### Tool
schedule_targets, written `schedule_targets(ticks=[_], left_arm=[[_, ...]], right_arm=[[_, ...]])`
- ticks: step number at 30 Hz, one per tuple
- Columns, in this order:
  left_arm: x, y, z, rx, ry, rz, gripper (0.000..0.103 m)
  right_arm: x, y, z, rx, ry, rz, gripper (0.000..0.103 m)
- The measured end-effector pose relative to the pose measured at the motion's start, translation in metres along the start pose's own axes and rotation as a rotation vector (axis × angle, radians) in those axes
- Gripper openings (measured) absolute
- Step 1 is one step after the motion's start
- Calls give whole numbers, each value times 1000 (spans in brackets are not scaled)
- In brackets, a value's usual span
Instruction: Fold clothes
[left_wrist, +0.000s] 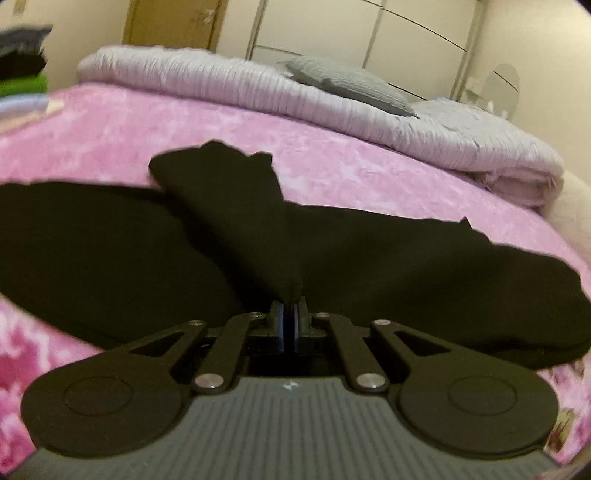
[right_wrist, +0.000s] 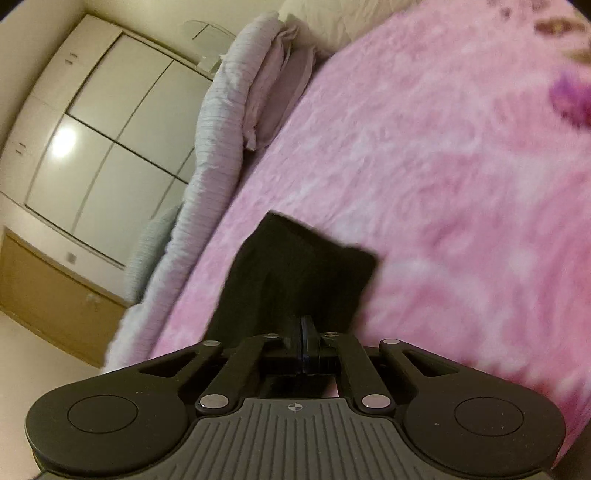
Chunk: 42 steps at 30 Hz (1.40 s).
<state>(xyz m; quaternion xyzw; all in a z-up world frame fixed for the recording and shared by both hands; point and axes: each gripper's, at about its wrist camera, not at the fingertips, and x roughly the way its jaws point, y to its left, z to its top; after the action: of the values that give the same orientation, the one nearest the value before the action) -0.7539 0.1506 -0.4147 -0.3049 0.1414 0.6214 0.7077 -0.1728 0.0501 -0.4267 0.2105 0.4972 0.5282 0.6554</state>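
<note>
Black cloth (left_wrist: 332, 258) lies spread out on a bed with a fuzzy pink blanket (left_wrist: 110, 133). It is a dark piece of clothing, and one long part of it points away across the blanket.

The left hand-held gripper (left_wrist: 289, 310) is pinched tight on a bunched-up bit of the black cloth, right at the near edge. Its two fingers are pressed together with the cloth squeezed between them.

The right hand-held gripper (right_wrist: 306, 325) is clenched too. It grips another part of the black cloth (right_wrist: 295, 266), and the square end of that part sticks out past the fingers over the pink blanket (right_wrist: 443, 166).

At the far side of the bed sits a folded pale quilt (left_wrist: 229, 81) with a grey pillow (left_wrist: 347, 83) on top. A white wardrobe (right_wrist: 103, 129) stands behind the bed. A small pile of other clothes (left_wrist: 22, 62) shows at the left edge, blurry.
</note>
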Motion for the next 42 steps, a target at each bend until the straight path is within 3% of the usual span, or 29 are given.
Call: schedule_targets(ticks=[11,14,16,18,19,25,30,32,35,37,42], left_arm=[[2,6,0,-45,17,-16,3],[2,5,2,-46,17,-21,3],[3,5,2,-50,21,-22,3],[4,5,1,-52,25,-19,3],[5,4,1,-52,26,-18,3],[5,4,1,-56,29,-20,3],[8,4,1,-48,33,-17,3],[7,5,2,-52,34,-19,3],[6,5,2,-50,34,-23,3],[8,5,2,-51,37,-23,3],[8,5,2,-58,36,-25,3]], right_arm=[[22,-5,12,99,14,-28,5],[19,-9,8,153,-2,4,5],[12,-14,8,189,-14,20,14],[7,-18,8,214,-26,24,54],[5,-20,8,221,-33,20,57],[9,-17,11,183,-20,13,55],[20,-11,11,124,4,-1,39],[26,-9,12,98,17,-43,31],[11,6,11,24,-44,-84,31],[1,9,13,37,-73,-39,31],[12,2,14,105,6,-1,31]])
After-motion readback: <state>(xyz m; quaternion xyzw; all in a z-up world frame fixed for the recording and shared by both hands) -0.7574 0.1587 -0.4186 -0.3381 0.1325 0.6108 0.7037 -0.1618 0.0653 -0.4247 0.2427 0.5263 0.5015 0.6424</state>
